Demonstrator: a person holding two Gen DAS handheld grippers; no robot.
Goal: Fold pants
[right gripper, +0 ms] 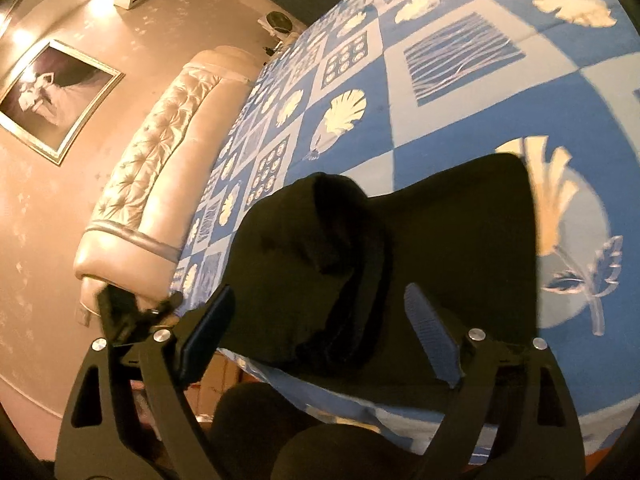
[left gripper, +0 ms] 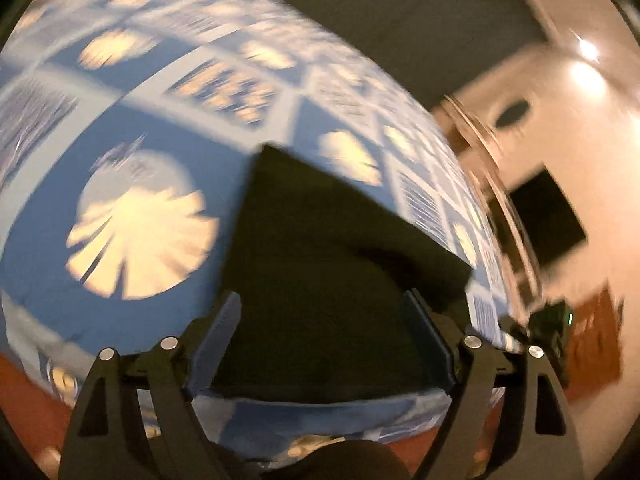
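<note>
The black pants (left gripper: 320, 248) lie in a flat folded shape on the blue patterned bedspread (left gripper: 52, 264) near its front edge. My left gripper (left gripper: 324, 304) is open above their near part, one finger on each side, holding nothing; this view is motion-blurred. In the right wrist view the pants (right gripper: 460, 232) show a raised rumpled fold with the waistband at their left. My right gripper (right gripper: 320, 296) is open above that near edge and empty.
A cream tufted headboard (right gripper: 160, 152) bounds the bed on the left in the right wrist view, with a framed picture (right gripper: 52, 96) on the wall. The bed's front edge (right gripper: 360, 412) and the orange floor (left gripper: 28, 396) lie just under the grippers.
</note>
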